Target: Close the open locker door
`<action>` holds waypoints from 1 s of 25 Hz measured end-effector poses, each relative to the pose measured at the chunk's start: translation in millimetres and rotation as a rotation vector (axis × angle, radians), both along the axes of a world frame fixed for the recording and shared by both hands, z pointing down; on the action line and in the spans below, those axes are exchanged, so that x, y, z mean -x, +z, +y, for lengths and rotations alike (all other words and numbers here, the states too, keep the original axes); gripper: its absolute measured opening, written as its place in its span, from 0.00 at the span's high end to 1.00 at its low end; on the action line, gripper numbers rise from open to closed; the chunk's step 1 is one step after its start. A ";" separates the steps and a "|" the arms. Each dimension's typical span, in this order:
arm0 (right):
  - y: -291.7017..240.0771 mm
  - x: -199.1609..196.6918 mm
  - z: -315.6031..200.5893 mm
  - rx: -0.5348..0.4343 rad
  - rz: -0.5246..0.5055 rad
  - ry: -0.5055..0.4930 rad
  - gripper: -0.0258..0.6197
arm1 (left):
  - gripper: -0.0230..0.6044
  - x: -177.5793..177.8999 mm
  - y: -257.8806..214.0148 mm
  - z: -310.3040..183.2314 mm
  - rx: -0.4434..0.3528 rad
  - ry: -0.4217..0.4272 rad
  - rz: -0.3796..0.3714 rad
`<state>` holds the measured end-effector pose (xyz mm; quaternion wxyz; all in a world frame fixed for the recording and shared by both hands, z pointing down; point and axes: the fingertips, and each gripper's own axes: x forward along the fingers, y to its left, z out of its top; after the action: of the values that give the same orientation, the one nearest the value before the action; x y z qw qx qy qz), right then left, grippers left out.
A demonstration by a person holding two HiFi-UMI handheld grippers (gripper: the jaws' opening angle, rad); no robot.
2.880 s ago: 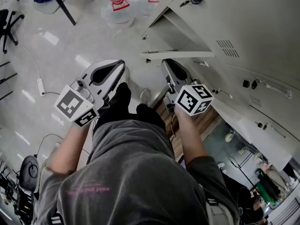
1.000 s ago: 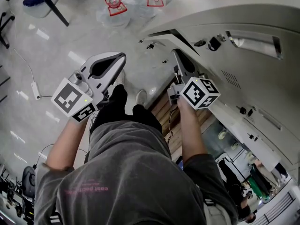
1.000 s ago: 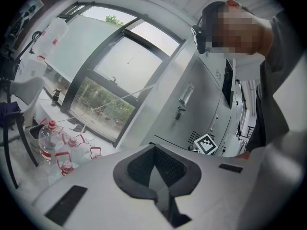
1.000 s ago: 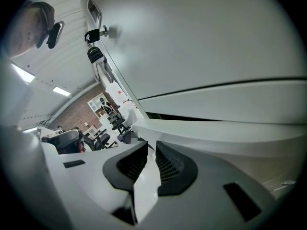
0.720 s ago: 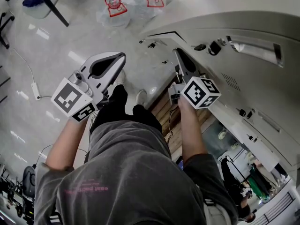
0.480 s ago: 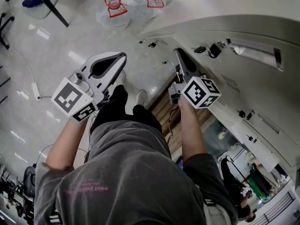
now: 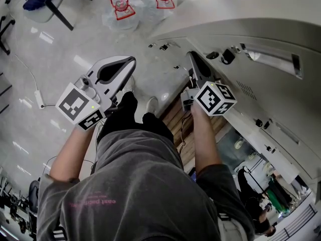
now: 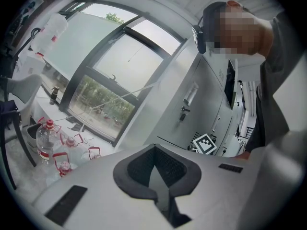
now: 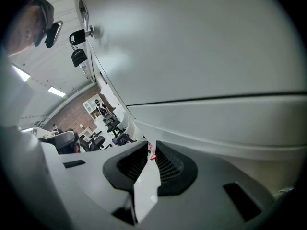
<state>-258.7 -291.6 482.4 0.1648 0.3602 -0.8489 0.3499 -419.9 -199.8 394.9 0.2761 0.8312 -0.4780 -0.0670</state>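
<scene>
Pale floor beside grey locker door, seemingly shut; left jaws closed, right barely apart.

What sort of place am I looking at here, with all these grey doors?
Probably an office or lab workroom: a bank of grey metal lockers, office chairs on a glossy floor, and large water bottles standing near a big window.

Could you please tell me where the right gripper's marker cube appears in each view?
Head view: the marker cube sits right of centre, against the grey lockers.
Left gripper view: the marker cube is low, right of centre, by the grey lockers.
Right gripper view: not in it.
Shared landmark: the grey lockers, seen in all three.
</scene>
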 end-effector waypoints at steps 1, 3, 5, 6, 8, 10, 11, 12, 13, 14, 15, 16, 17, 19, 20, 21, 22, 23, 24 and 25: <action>-0.6 -0.3 -0.5 -0.002 0.001 0.002 0.87 | 0.94 -0.1 -0.3 0.0 0.000 0.000 0.000; -1.5 -1.0 -1.0 -0.004 0.003 0.005 0.87 | 0.94 -0.1 -0.7 0.3 0.000 0.001 0.000; -1.9 -1.4 -1.3 -0.008 0.007 0.006 0.87 | 0.94 0.1 -1.1 0.0 -0.001 0.001 0.000; -1.9 -1.5 -1.6 -0.009 0.008 0.007 0.87 | 0.94 0.2 -1.4 -0.3 -0.002 0.001 0.000; -1.6 -1.5 -1.9 -0.011 0.008 0.009 0.87 | 0.94 0.3 -1.9 -0.5 -0.004 0.000 0.001; -1.8 -0.5 -2.0 -0.012 0.007 0.008 0.87 | 0.94 0.5 -2.7 -0.1 -0.005 0.000 0.000; -2.4 0.7 -1.9 -0.013 0.005 0.005 0.87 | 0.94 0.8 -3.3 0.2 -0.006 0.001 -0.001; -3.2 2.1 -1.4 -0.013 0.004 0.002 0.87 | 0.94 1.2 -3.9 0.4 -0.007 0.001 -0.001; -3.9 3.9 -0.4 -0.013 0.004 -0.004 0.87 | 0.94 1.8 -4.5 0.7 -0.008 0.000 -0.002; -4.3 6.0 1.3 -0.013 0.003 -0.011 0.87 | 0.94 2.5 -5.1 0.9 -0.010 -0.001 -0.003; -4.6 8.2 3.7 -0.012 0.001 -0.018 0.87 | 0.94 3.1 -5.8 1.2 -0.012 -0.002 -0.003; -4.7 10.2 6.7 -0.010 0.001 -0.027 0.87 | 0.94 3.5 -6.6 1.7 -0.014 -0.003 -0.004; -4.5 12.0 10.2 -0.009 0.001 -0.035 0.87 | 0.94 3.6 -7.6 2.4 -0.017 -0.005 -0.004; -4.3 14.6 17.3 -0.009 0.001 -0.051 0.87 | 0.94 3.2 -9.9 5.0 -0.023 -0.008 -0.006; -4.6 15.4 20.4 -0.010 0.000 -0.058 0.87 | 0.94 2.9 -11.2 6.8 -0.025 -0.010 -0.007; -5.3 15.8 23.0 -0.012 -0.002 -0.064 0.87 | 0.94 2.4 -12.3 9.2 -0.028 -0.012 -0.009; -6.6 15.7 25.2 -0.016 -0.004 -0.068 0.87 | 0.94 1.9 -13.3 11.9 -0.030 -0.015 -0.012; -8.5 15.2 27.2 -0.022 -0.006 -0.072 0.87 | 0.94 1.3 -14.5 15.1 -0.031 -0.017 -0.015; -11.2 14.5 29.3 -0.029 -0.009 -0.075 0.87 | 0.94 0.5 -15.9 18.6 -0.033 -0.020 -0.018; -14.5 13.9 31.9 -0.036 -0.014 -0.078 0.87 | 0.94 -0.5 -17.8 22.5 -0.035 -0.023 -0.022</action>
<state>-272.6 -259.8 467.9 0.1660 0.3274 -0.8696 0.3304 -419.4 -177.3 377.2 0.2556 0.8309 -0.4893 -0.0692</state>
